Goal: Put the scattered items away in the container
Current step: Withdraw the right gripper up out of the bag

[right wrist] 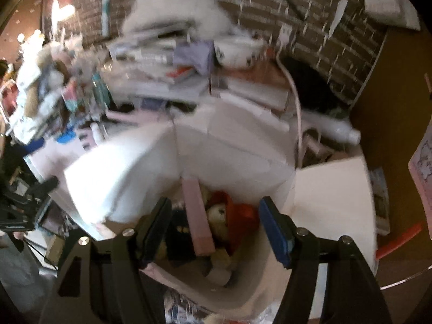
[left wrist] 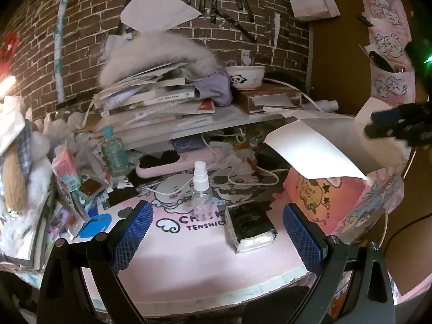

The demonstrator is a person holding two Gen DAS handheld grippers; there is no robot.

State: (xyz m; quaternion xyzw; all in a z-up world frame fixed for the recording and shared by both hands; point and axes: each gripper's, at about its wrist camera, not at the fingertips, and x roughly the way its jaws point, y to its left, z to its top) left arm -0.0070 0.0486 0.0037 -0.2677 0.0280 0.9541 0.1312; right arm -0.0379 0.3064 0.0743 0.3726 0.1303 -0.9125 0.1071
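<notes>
Stood at the bench's [left wrist: 189, 256] right edge: one pink cartoon-printed box [left wrist: 332, 202], flaps up, contents blurred in the right wrist view (a pink bar [right wrist: 198, 218] and a red-capped plush [right wrist: 232, 213], barely legible). Lay beside it: one dark packet [left wrist: 249, 225], one spray bottle [left wrist: 201, 189]. Gaped wide and empty, both: left hand-held gripper [left wrist: 216, 232], right hand-held gripper [right wrist: 216, 232].

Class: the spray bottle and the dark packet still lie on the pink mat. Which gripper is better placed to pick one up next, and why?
Left. The left gripper is open, with the packet and spray bottle just ahead. The right gripper is open over the box, away from both.
</notes>
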